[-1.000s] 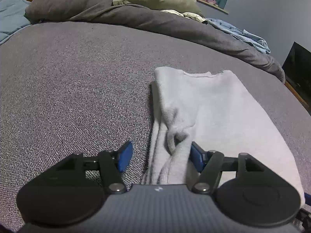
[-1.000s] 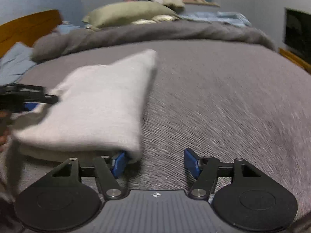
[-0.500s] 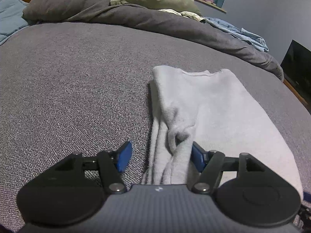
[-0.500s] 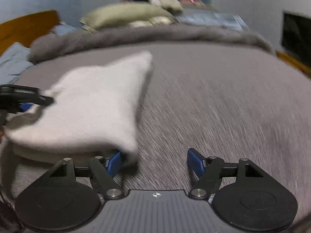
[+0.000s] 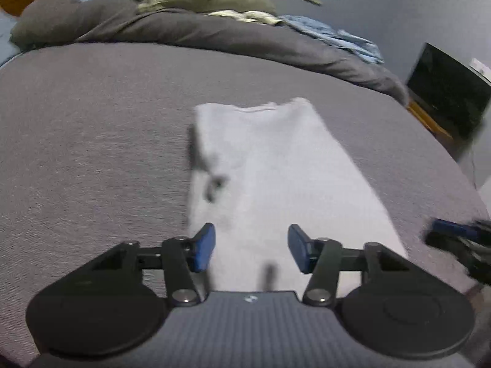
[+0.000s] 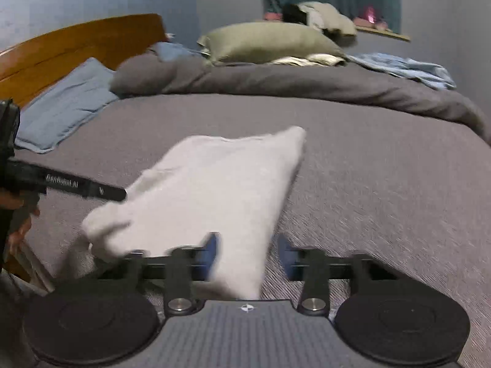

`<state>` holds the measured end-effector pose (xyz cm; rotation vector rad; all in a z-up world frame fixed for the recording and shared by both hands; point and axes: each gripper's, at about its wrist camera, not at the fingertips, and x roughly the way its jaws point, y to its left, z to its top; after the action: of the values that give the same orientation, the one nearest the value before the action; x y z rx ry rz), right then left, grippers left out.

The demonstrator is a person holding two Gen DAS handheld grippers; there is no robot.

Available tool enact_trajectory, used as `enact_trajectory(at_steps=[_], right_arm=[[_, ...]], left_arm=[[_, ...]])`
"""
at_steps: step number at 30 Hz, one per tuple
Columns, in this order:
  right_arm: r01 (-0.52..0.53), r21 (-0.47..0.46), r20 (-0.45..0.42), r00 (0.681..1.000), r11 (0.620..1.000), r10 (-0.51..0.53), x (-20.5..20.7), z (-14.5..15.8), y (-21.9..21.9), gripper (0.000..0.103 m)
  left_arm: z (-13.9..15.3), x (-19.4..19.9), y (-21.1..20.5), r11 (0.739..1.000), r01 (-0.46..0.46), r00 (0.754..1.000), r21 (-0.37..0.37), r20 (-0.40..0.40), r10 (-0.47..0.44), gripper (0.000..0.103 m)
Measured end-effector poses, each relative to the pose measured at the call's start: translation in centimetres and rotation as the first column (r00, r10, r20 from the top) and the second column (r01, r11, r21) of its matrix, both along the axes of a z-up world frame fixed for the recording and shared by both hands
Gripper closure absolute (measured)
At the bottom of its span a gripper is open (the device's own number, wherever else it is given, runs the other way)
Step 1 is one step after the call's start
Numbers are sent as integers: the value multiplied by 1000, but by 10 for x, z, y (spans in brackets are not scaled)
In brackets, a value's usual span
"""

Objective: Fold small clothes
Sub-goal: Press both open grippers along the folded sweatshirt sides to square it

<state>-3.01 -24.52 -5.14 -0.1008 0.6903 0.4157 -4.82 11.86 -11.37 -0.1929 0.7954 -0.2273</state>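
Note:
A small white garment (image 5: pixel 276 178) lies folded into a long strip on the grey bed cover (image 5: pixel 92 128). My left gripper (image 5: pixel 251 250) is open, with the garment's near end between its blue pads, not pinched. In the right wrist view the garment (image 6: pixel 221 190) runs from the middle to the near edge. My right gripper (image 6: pixel 248 256) is open over its near right corner, with cloth between the pads. The frames are blurred by motion. The left gripper's body (image 6: pixel 61 184) shows at the left of the right wrist view, and the right gripper's tip (image 5: pixel 454 233) at the right of the left wrist view.
A rumpled dark grey duvet (image 6: pixel 307 79) lies across the far side of the bed, with an olive pillow (image 6: pixel 267 41), a blue pillow (image 6: pixel 64 107) and light blue cloth (image 6: pixel 405 69). A wooden headboard (image 6: pixel 70 46) stands at the left. A dark screen (image 5: pixel 448 92) stands beyond the bed's right edge.
Both grippers have pulled back and lifted. The left gripper's jaws have narrowed and the garment's near end now lies flatter between them. The right gripper has shifted left over the garment's corner.

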Motion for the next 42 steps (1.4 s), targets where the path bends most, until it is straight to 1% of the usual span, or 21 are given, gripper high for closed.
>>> enact_trajectory(at_steps=[2,4,5,7,10,15,17,18,20,22,23,24,26,28,29,33,36,38,39,40,42], right_arm=[[-24,-1,10,1000,1000,24,5,-7,8,83],[-38,-3,0,999,999,38,10,-14,12,83],[-40,0,-15,999,999,40,13,-17,14,83],[-48,7,-41,998,999,48,18,-22,16,83],[-59,4,-71,996,998,59,26,-31,20,83],[-74,24,-98,992,997,76,31,-48,26,81],[-91,15,-107,990,996,92,32,-56,29,77],[-103,20,-109,989,994,105,33,-57,30,71],[-126,50,-119,984,991,131,36,-50,28,69],[-115,117,-100,987,986,127,41,-36,19,69],[-106,143,-70,991,984,117,43,-30,14,69],[-99,154,-35,994,983,106,47,-24,11,68],[-108,122,1,994,987,109,61,-19,10,68],[-124,62,26,992,990,122,78,-21,13,69],[-136,54,38,990,989,134,85,-21,14,69],[-183,57,37,983,981,182,106,-29,24,69],[-250,-26,46,967,968,251,112,-41,40,70],[-282,-92,66,955,955,288,111,-51,47,71],[-285,-104,70,953,953,293,112,-57,47,71],[-275,-92,65,957,957,282,113,-63,43,70],[-256,-13,46,965,966,257,117,-72,32,70]], left_arm=[[-1,-4,-17,995,66,997,71,29,-68,63],[-6,-8,-29,983,115,992,141,27,-120,66],[-11,-9,-32,978,127,991,166,13,-131,66],[-21,-10,-31,972,112,994,208,-20,-111,66],[-33,-10,-18,979,92,995,182,-48,-85,66],[-42,-10,-6,983,84,995,162,-62,-75,66],[-42,-10,-4,985,82,996,151,-59,-74,66],[-42,-10,-4,986,83,996,144,-54,-76,66],[-33,-8,-2,992,99,995,76,-28,-97,65],[-17,-5,-1,993,113,992,23,51,-114,65],[-12,-2,-4,993,119,989,26,87,-120,65],[-6,3,-8,991,124,984,51,123,-129,65],[0,15,-17,988,126,977,88,162,-139,65],[0,33,-24,987,129,975,101,172,-144,65],[-3,40,-27,986,125,975,114,172,-143,65],[-22,68,-29,983,111,984,144,126,-129,65],[-42,81,-27,975,99,984,197,128,-125,66],[-55,84,-21,980,90,983,178,139,-116,66],[-60,84,-15,987,83,985,137,141,-102,67],[-65,85,-9,992,74,986,102,138,-88,71],[-68,90,1,996,65,989,65,130,-73,76]])
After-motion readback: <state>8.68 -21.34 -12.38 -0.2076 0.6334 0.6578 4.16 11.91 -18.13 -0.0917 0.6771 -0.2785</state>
